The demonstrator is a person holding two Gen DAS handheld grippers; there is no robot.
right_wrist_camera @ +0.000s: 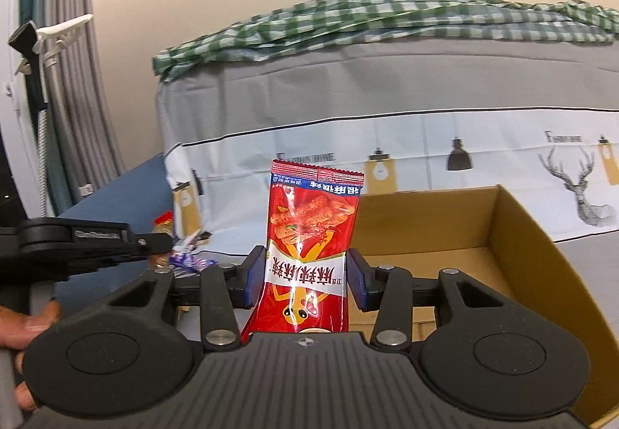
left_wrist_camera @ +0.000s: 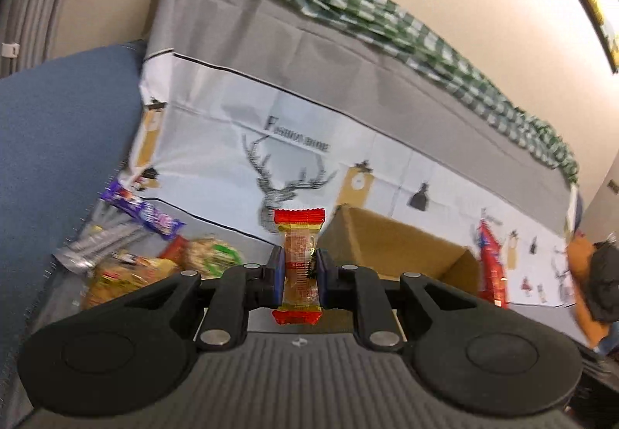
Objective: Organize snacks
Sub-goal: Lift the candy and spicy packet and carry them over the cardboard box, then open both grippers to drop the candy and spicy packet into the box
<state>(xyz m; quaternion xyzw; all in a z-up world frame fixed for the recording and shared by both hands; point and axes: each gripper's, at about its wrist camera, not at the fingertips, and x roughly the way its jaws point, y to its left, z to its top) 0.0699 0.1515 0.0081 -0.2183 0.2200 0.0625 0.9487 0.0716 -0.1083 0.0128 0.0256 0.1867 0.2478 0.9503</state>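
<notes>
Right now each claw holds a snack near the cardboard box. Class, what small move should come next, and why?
Probably ease the right claw forward over the cardboard box and release: its red snack packet is gripped upright at the open box's near edge. The left claw holds a small wrapped snack.

Snack pile (left_wrist_camera: 147, 258) left of cardboard box (left_wrist_camera: 394, 247); covered furniture (left_wrist_camera: 309, 88) behind both.

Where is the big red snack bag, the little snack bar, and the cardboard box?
red snack bag (right_wrist_camera: 311, 255), right wrist view, on its printed front.
small snack bar (left_wrist_camera: 300, 266), left wrist view, on its clear middle part.
cardboard box (right_wrist_camera: 541, 255), right wrist view, on its inner right wall.
</notes>
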